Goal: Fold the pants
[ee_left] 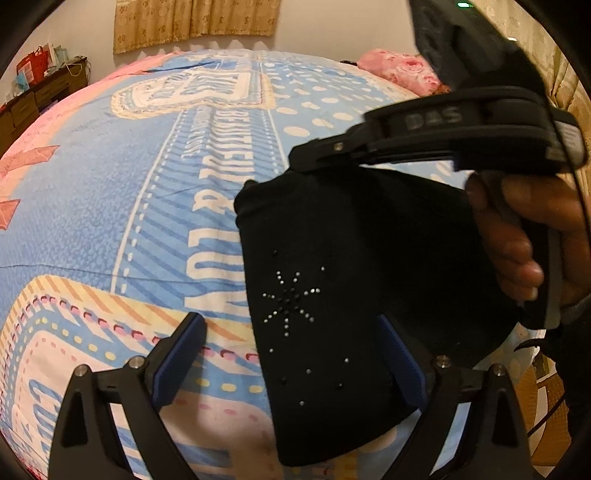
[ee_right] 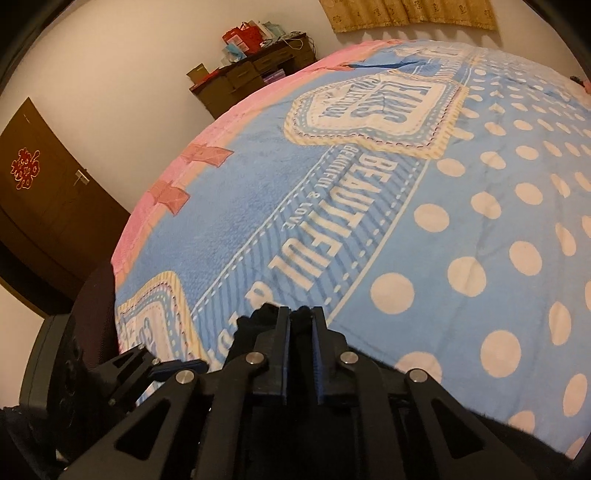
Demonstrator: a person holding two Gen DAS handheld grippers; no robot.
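Black pants (ee_left: 332,295) with a rhinestone star lie folded on the blue printed blanket (ee_left: 110,221). My left gripper (ee_left: 291,360) stands open low over their near end, its right finger (ee_left: 402,365) against the fabric and the left one over bare blanket. A hand holds my right gripper (ee_left: 299,158) at the pants' far corner. In the right wrist view the right gripper (ee_right: 301,314) is shut on a bunch of the black pants (ee_right: 258,317), which pokes out past the pads. One left gripper finger (ee_right: 177,365) shows at the lower left.
The blanket (ee_right: 406,221) spreads wide beyond the pants. A pink flowered pillow (ee_left: 399,68) lies at the far right. A cluttered dark dresser (ee_right: 255,74) and a dark door (ee_right: 48,192) stand along the left wall. Curtains (ee_left: 192,18) hang behind the bed.
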